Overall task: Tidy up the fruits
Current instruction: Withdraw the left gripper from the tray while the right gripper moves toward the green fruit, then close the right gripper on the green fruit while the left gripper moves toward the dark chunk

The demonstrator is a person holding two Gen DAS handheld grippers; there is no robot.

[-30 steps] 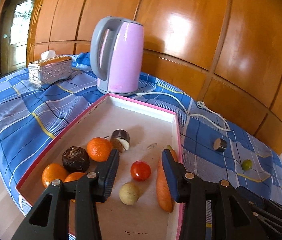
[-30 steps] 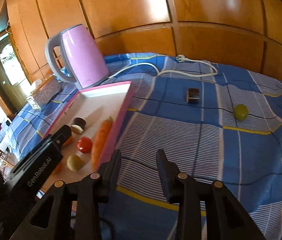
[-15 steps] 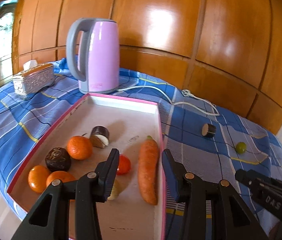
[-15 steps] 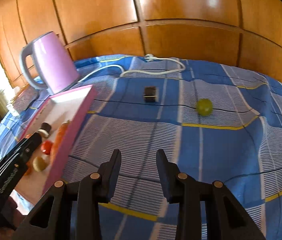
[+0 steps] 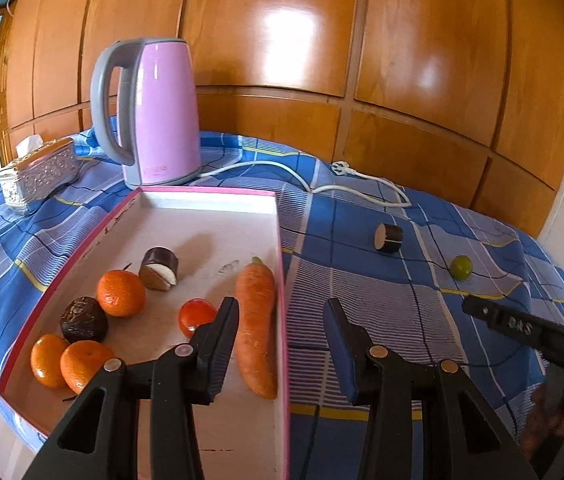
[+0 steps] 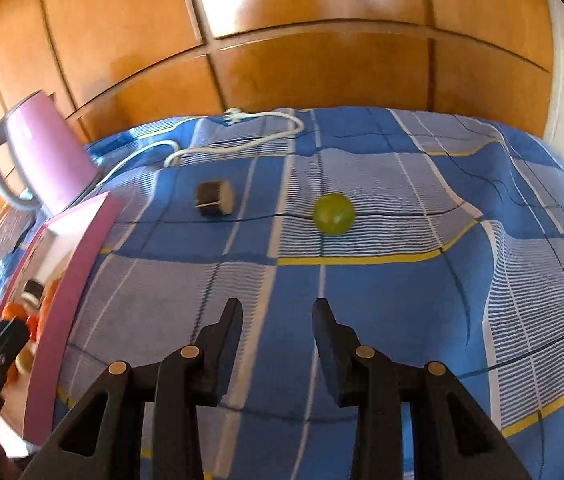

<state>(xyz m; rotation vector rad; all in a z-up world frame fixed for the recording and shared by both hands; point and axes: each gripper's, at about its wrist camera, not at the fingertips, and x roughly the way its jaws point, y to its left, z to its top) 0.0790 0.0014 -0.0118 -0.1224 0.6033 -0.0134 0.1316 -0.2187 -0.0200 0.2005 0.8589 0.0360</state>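
Observation:
A pink-rimmed shallow box (image 5: 282,240) lies on the blue checked cloth. It holds a carrot (image 5: 256,320), three oranges (image 5: 121,293), a red tomato (image 5: 196,317), a dark wrinkled fruit (image 5: 83,320) and a dark-skinned cut piece (image 5: 160,269). My left gripper (image 5: 280,322) hovers open and empty over the box's right rim, beside the carrot. Out on the cloth lie a small green fruit (image 6: 333,214) and a dark cut piece (image 6: 215,198). My right gripper (image 6: 277,322) stands open and empty above the cloth, short of the green fruit. The box's pink edge (image 6: 74,276) shows at the left.
A pink kettle (image 5: 154,112) stands behind the box, its white cord (image 5: 322,184) trailing across the cloth. A silver tissue box (image 5: 38,174) sits at far left. Wooden panelling closes the back. The right gripper's body (image 5: 530,328) shows at the right of the left wrist view.
The left gripper has shifted right, from over the box's fruit to over its right rim. The right gripper has swung right across the cloth; the green fruit now lies ahead of it.

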